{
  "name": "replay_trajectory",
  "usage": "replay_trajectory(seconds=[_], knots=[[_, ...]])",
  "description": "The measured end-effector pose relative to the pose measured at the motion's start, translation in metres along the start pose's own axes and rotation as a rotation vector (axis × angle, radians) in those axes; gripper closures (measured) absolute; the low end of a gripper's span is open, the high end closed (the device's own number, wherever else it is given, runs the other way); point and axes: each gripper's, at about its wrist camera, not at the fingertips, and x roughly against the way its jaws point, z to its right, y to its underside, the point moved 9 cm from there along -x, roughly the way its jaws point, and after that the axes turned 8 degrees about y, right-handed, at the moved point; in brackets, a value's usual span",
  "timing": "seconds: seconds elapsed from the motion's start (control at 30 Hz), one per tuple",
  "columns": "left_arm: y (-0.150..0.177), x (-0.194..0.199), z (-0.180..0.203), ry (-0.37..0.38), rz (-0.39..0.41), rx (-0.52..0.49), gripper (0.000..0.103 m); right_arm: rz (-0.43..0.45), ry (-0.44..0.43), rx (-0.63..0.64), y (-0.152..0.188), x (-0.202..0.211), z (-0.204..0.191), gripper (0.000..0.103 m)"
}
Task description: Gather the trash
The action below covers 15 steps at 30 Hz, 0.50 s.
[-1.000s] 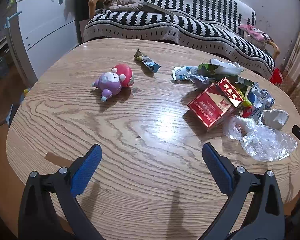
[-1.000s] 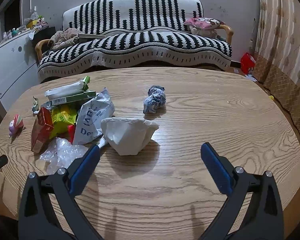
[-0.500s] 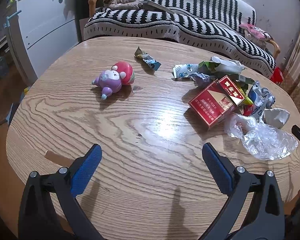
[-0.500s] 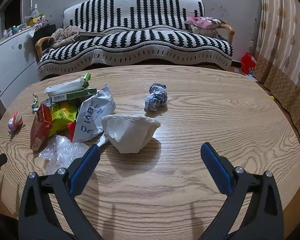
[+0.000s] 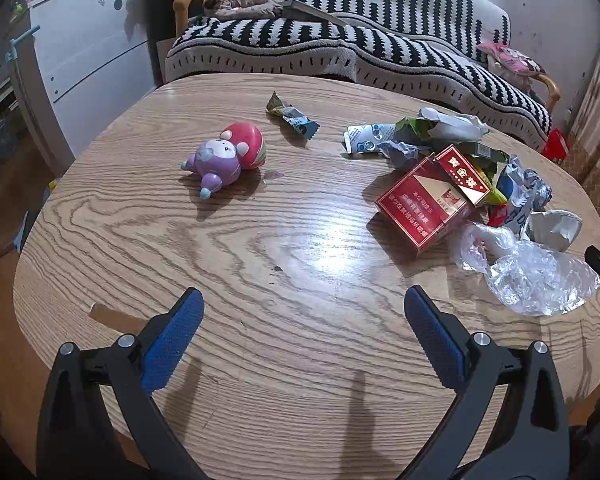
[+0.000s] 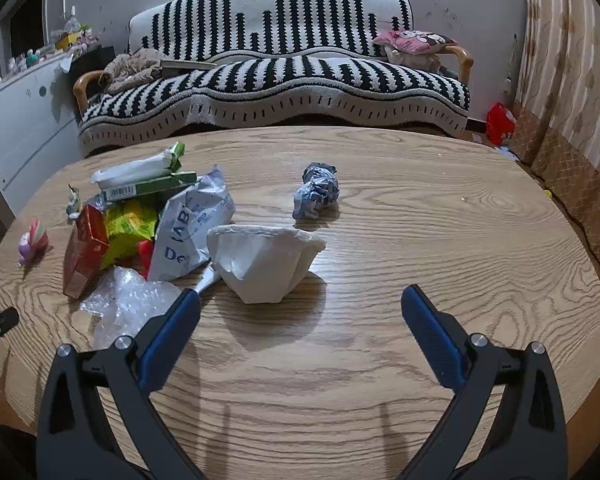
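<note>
Left wrist view: left gripper [image 5: 303, 308] jaws spread wide, empty, above the counter [image 5: 220, 248]. Red carton [image 5: 424, 204] and clear plastic wrap [image 5: 536, 276] lie ahead right.

Right wrist view: right gripper [image 6: 300, 306] jaws wide, empty. Crushed white cup [image 6: 264, 262] sits just ahead; crumpled wrapper [image 6: 316, 196] beyond.

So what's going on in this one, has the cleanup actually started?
Not yet, by the look of it. Both the left gripper and the right gripper hover open and empty over the wooden table. The trash lies loose: a red cigarette box, clear plastic wrap, a crushed white paper cup, a crumpled foil ball and a candy wrapper. A purple toy lies apart from the pile.
</note>
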Motion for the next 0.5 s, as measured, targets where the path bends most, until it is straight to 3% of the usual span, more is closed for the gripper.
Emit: replay_trajectory(seconds=[0.3, 0.4, 0.5], knots=[[-0.008, -0.002, -0.014, -0.021, -0.004, -0.024, 0.005, -0.017, -0.086, -0.029, 0.004, 0.010, -0.012, 0.006], [-0.030, 0.007, -0.039, -0.080, 0.067, 0.012, 0.005, -0.028, -0.145, -0.039, 0.005, 0.016, -0.029, 0.006], [-0.039, -0.003, -0.052, -0.058, 0.047, 0.057, 0.005, -0.030, -0.171, -0.025, 0.004, 0.019, -0.045, 0.006]])
